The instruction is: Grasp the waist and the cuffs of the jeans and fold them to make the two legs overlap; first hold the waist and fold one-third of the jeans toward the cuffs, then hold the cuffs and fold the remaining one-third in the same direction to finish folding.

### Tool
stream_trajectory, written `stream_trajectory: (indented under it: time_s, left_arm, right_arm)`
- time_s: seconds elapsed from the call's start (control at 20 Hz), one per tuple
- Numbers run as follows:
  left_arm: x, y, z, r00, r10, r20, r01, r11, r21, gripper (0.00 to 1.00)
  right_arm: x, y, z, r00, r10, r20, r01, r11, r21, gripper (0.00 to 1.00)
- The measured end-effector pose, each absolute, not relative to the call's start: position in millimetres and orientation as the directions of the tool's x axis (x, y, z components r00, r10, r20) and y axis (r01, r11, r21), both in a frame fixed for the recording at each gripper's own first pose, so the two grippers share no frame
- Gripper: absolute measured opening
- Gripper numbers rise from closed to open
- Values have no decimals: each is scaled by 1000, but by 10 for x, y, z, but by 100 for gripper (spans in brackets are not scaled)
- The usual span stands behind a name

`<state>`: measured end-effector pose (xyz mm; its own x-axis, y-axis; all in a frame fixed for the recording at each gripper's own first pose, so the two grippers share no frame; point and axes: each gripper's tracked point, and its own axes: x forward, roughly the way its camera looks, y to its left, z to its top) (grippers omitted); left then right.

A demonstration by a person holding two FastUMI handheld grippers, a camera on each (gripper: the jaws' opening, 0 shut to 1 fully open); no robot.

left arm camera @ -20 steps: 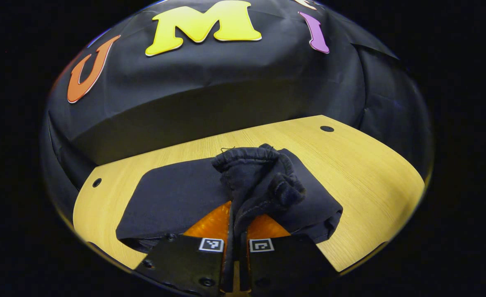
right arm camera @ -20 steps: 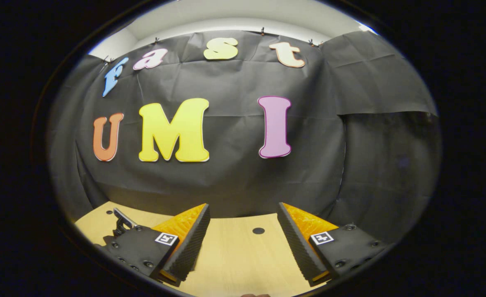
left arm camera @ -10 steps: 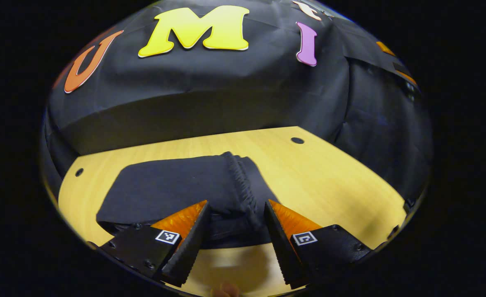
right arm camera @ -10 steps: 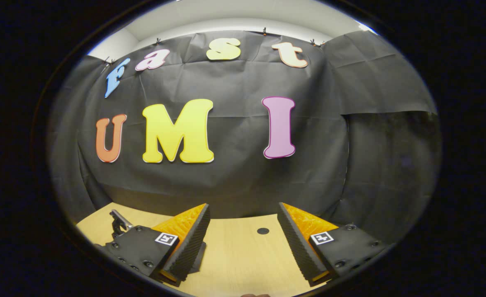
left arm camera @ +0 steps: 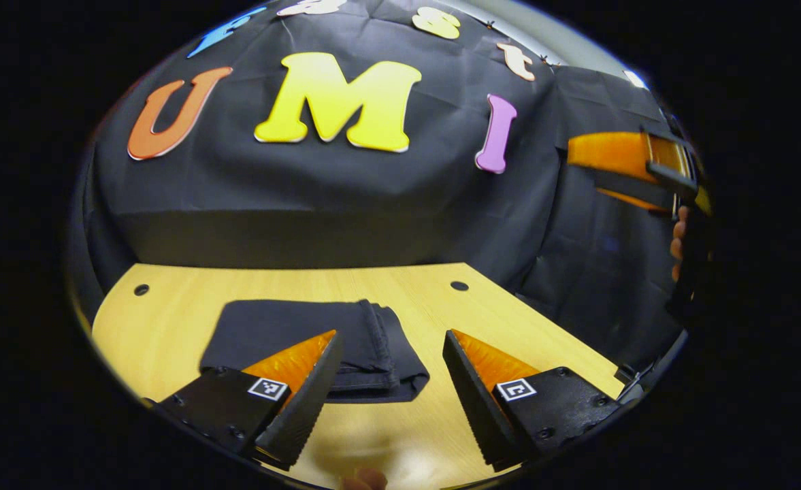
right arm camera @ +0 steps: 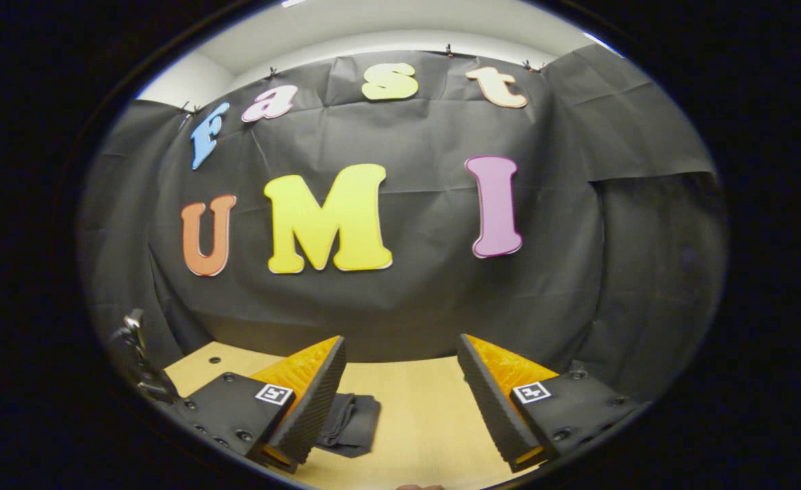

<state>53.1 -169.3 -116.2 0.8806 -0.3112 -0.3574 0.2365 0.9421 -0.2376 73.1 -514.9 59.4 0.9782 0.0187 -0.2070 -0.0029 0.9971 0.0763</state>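
Note:
The dark jeans lie folded into a flat, compact rectangle on the wooden table, their layered edges facing right. My left gripper hovers open just above and in front of the bundle's near right corner, touching nothing. In the right gripper view the folded jeans peek out beside the left finger, low on the table. My right gripper is open and holds nothing, raised well above the table. In the left gripper view the right gripper appears high at the far right, held by a hand.
Small round holes mark the tabletop: one at the back left and one at the back right. Black cloth walls close the booth behind and to the right. Part of the left gripper's body juts in at the right gripper view's left edge.
My left gripper went from shut on a bunched end of the jeans to open, then drew back and up. The jeans now lie flat. The right gripper shifted slightly, bringing the jeans into its view.

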Motion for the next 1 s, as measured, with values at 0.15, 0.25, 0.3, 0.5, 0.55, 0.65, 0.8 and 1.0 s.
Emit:
stream_trajectory:
  time_s: [0.15,0.25,0.3,0.5,0.55,0.65,0.8,1.0]
  left_arm:
    - [488,-1124,-827,927,-219,-303,157,963,-217,98]
    - [488,-780,-659,949,-155,-274,104,976,-190,98]
    - [476,-605,-568,959,-120,-257,75,981,-176,98]
    - [311,-82,-236,981,-26,-194,3,993,-119,97]
    - [278,31,-173,984,-1,-178,-18,994,-104,97]
    - [212,150,-80,987,22,-157,-37,995,-95,97]
    - [146,233,-61,987,61,-146,-75,993,-91,97]
    - [48,284,-81,986,83,-142,-96,991,-88,97]
  right_arm:
    - [760,-4763,553,976,80,-204,-62,994,92,100]
    - [758,-4507,593,976,118,-185,-101,990,98,100]
    - [754,-4367,601,974,137,-181,-120,988,101,100]
    - [619,-3962,520,960,206,-188,-186,976,117,100]
    - [569,-3868,485,956,218,-194,-200,974,111,100]
    - [511,-3793,426,958,211,-192,-203,977,61,100]
    - [422,-3707,411,967,192,-167,-197,980,-15,98]
    - [295,-3631,334,971,173,-168,-180,983,-28,98]
